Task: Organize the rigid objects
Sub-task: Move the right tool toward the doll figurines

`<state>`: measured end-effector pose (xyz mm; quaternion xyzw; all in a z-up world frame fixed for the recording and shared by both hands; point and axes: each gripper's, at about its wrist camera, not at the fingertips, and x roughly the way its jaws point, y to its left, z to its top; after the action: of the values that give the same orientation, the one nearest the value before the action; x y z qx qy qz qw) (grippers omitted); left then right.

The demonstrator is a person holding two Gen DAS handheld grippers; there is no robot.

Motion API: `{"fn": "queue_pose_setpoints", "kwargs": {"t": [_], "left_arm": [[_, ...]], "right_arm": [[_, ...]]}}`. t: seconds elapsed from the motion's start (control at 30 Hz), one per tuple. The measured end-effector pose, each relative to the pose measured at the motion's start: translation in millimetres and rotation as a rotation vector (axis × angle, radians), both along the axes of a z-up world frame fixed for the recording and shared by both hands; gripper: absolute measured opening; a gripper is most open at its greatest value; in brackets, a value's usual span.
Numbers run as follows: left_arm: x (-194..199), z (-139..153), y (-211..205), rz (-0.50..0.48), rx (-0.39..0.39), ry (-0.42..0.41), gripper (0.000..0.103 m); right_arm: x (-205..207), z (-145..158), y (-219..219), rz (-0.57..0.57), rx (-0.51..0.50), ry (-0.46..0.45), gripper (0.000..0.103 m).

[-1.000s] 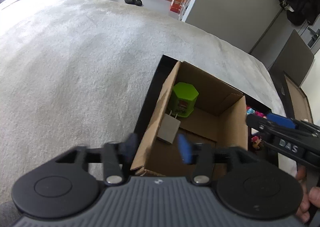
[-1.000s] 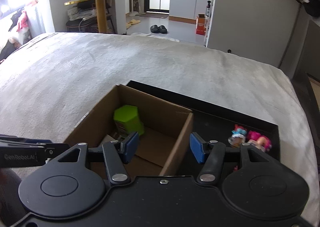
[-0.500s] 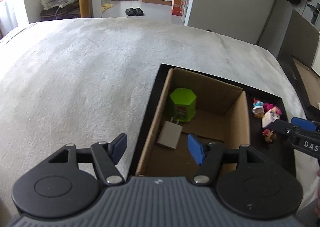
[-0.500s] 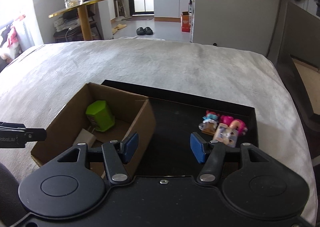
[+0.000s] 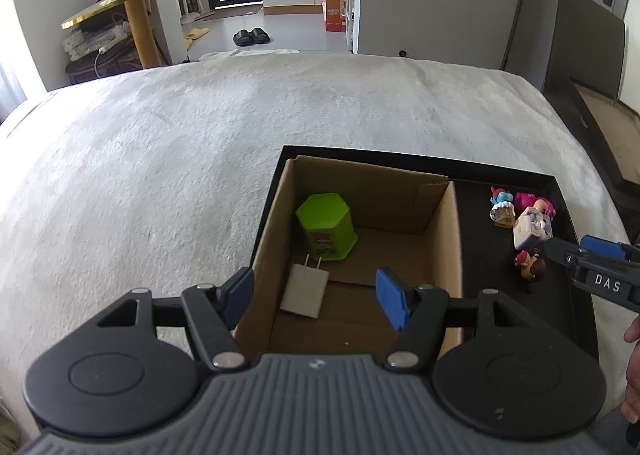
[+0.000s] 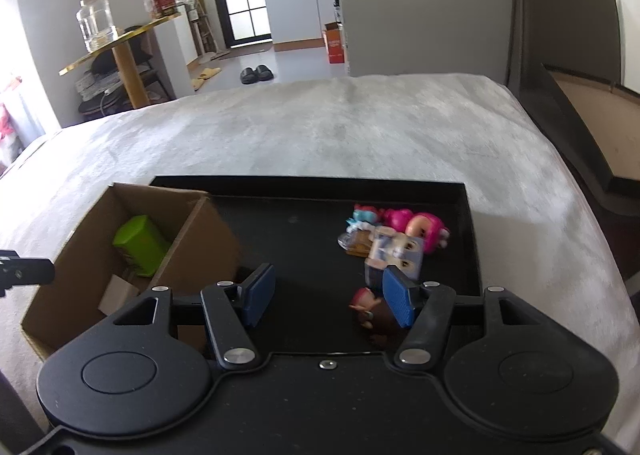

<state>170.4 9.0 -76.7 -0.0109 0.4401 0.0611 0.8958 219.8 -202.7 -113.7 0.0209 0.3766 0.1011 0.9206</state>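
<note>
Both grippers' jaws gape empty, left gripper [image 5: 314, 297] over box rim [image 5: 454, 239], right gripper [image 6: 328, 295] above bare tray [image 6: 304, 239].

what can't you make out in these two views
- Box floor, right wrist view: its near wall and the right gripper body hide most of it; the charger shows only a corner.
- Brown-haired figure, right wrist view: blurred, partly behind the pad.
- Green container label, left wrist view: too small to read.
- Tray near edge, left wrist view: behind the left gripper body.
</note>
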Motion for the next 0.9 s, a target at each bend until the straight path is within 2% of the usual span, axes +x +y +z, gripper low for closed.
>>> {"fn": "queue_pose_setpoints", "kwargs": {"t": [0.23,0.5,0.57,0.73,0.9], "left_arm": [[13.2,0.4,-22.1,-0.003,-0.001,0.03,0.067],[26.7,-1.1,-46.4,-0.025,0.046,0.032,0.077],[32.1,-1.9,-49.8,-0.029,0.044,0.039,0.086],[42.0,-4.2,-56.2,-0.008,0.068,0.035,0.092],[52.0,-12.0,-63.4,-0.021,0.092,0.078,0.095]], "right_arm": [[3.6,-22.5,-20.4,-0.028,0.018,0.043,0.06],[13.4,-46.2,-34.4,-0.068,0.053,0.086,0.06],[16.4,-50.9,-36.1,-0.071,0.066,0.099,0.06],[23.3,-59.2,-36.6,-0.063,0.099,0.12,0.06],[33.4,-68.9,-35.5,-0.07,0.123,0.15,0.06]]}}
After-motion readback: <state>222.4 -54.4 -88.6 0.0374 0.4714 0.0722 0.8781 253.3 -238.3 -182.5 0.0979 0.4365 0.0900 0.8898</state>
